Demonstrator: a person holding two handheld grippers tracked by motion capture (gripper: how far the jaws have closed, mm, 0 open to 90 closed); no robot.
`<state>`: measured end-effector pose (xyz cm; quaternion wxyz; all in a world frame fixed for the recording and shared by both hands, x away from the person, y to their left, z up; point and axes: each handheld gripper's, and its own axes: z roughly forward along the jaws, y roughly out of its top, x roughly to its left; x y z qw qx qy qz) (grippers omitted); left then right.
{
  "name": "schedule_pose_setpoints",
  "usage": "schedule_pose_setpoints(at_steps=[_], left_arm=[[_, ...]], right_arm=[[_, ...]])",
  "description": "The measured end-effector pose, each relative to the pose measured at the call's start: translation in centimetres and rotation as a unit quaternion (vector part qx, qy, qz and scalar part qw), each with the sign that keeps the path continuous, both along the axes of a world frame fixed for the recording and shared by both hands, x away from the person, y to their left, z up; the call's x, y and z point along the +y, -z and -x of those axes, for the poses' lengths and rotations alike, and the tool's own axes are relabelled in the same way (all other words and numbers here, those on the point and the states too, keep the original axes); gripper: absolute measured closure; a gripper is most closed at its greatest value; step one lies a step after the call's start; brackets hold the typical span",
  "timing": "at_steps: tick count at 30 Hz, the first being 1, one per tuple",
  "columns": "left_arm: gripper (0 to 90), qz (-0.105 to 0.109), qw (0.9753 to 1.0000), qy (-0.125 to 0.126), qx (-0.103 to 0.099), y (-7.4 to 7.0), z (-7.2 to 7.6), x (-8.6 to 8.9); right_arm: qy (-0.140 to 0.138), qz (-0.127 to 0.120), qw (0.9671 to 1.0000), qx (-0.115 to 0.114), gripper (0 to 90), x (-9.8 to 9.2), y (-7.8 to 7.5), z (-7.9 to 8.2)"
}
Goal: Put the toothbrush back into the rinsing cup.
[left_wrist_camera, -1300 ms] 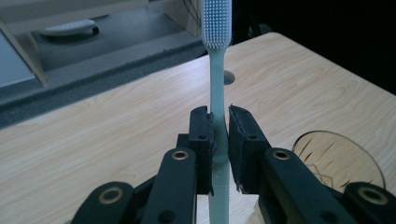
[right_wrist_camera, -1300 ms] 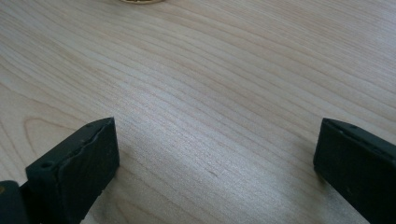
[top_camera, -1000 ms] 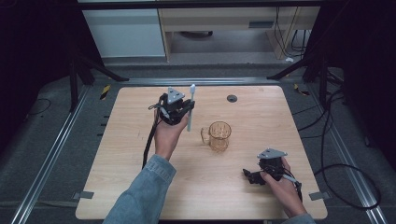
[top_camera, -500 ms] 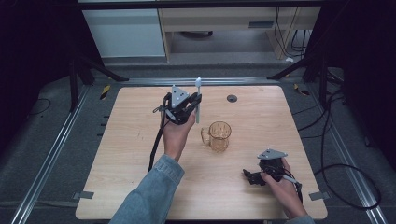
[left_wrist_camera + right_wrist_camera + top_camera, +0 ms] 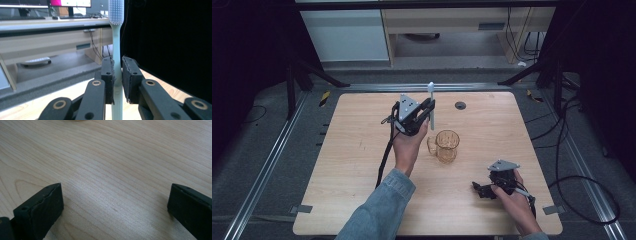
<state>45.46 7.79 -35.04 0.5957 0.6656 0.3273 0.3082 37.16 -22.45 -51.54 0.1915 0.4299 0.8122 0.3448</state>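
Observation:
My left gripper [image 5: 426, 111] is raised above the table, shut on a pale toothbrush [image 5: 431, 105] that stands upright with its bristle head on top. In the left gripper view the two black pads [image 5: 108, 75] clamp the toothbrush [image 5: 116, 47] at mid-handle. A clear amber mug [image 5: 446, 146] with its handle to the left stands on the wooden table [image 5: 347, 155], just right of and nearer than the left gripper. My right gripper [image 5: 481, 190] rests low on the table at the front right, open, with bare wood between its fingers [image 5: 41, 207].
A small dark round hole cover [image 5: 460, 105] sits near the table's far edge. Black cables trail off the right side of the table [image 5: 572, 170]. A cabinet and shelving [image 5: 437, 30] stand beyond the far edge.
My left gripper has carried the toothbrush to the right, closer to the mug, and turned it more upright. The right gripper has stayed in place.

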Motion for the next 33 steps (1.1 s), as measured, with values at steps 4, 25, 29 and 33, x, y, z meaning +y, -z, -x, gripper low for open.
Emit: schedule_pose_setpoints(at_steps=[4, 25, 29, 33], left_arm=[[79.5, 0.009, 1.0, 0.001, -0.003, -0.1, 0.3, 0.0], [79.5, 0.03, 0.9993, 0.015, -0.016, 1.0, 1.4, -0.2], [79.5, 0.03, 0.9994, 0.011, -0.016, 1.6, 1.3, 0.1], [79.5, 0.032, 0.9994, 0.005, -0.015, 2.2, 1.3, 0.4]], right_arm=[[0.001, -0.001, 1.0, 0.001, 0.6, 0.0, 0.0, 0.0], [0.018, -0.004, 0.9998, 0.003, 0.4, -0.1, 0.0, -0.1], [0.018, -0.004, 0.9998, 0.003, 0.4, -0.1, 0.0, -0.1], [0.018, -0.004, 0.9998, 0.003, 0.4, -0.1, 0.0, -0.1]])
